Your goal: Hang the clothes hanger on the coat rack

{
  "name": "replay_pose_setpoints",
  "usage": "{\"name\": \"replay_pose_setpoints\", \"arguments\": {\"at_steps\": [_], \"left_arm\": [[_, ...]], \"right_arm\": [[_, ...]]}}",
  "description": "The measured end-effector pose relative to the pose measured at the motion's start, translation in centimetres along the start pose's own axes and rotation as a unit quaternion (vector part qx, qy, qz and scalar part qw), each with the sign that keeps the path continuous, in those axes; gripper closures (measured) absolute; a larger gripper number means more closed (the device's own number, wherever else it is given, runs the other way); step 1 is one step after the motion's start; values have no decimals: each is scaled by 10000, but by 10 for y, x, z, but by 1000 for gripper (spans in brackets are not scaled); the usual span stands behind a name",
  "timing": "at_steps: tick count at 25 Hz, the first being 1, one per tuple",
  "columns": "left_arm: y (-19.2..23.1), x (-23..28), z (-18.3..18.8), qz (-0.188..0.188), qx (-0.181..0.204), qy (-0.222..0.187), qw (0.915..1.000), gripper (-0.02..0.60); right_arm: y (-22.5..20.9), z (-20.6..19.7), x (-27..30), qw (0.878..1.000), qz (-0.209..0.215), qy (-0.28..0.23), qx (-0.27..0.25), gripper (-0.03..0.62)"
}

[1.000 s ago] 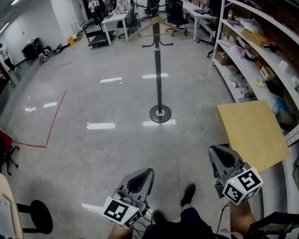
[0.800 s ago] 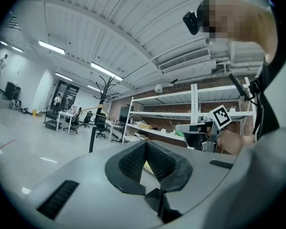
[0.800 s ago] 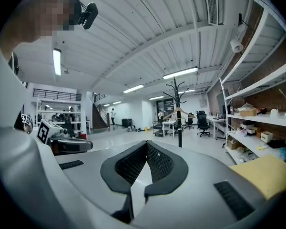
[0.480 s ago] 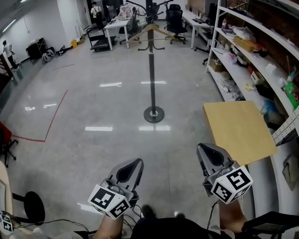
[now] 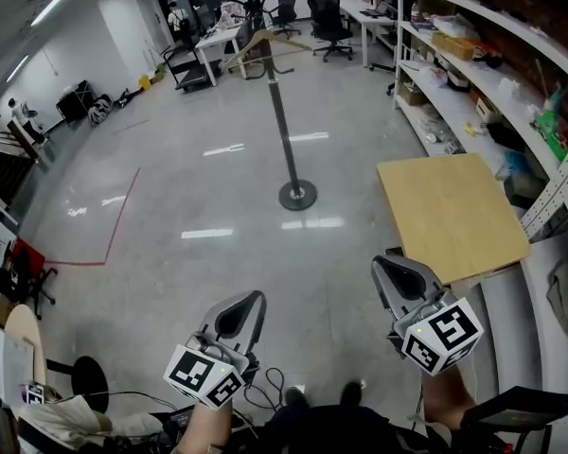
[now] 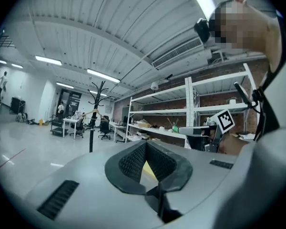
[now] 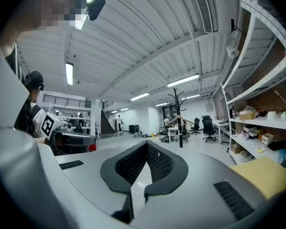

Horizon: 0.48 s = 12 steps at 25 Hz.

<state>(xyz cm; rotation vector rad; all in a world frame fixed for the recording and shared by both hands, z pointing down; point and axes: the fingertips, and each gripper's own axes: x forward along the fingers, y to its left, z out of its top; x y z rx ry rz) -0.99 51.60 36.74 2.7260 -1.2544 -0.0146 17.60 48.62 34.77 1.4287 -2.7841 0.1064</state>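
Note:
The black coat rack (image 5: 282,130) stands on its round base in the middle of the floor, several steps ahead of me. A wooden clothes hanger (image 5: 256,43) hangs from its upper hooks. In the left gripper view the coat rack (image 6: 91,128) is far off at the left, and the hanger (image 7: 179,119) shows small in the right gripper view. My left gripper (image 5: 235,315) and right gripper (image 5: 398,277) are low, close to my body, far from the rack. Both have their jaws together with nothing in them.
A light wooden tabletop (image 5: 450,216) lies just ahead of my right gripper. Long shelving (image 5: 492,74) full of items runs along the right wall. Desks and office chairs (image 5: 218,36) stand beyond the rack. Cables (image 5: 275,386) lie by my feet, and a black stool (image 5: 85,381) is at the left.
The head view has swung, so the rack now sits left of centre and leans. Both grippers stay low near my body, shifted slightly, still holding nothing.

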Motion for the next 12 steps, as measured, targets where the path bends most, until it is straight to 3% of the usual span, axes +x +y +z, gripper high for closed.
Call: {"name": "replay_pose_setpoints", "arguments": {"at_steps": [12], "left_arm": [[20, -39, 7, 16, -257, -296, 9992, 581]], "right_arm": [[41, 15, -3, 9995, -222, -34, -210, 586]]}}
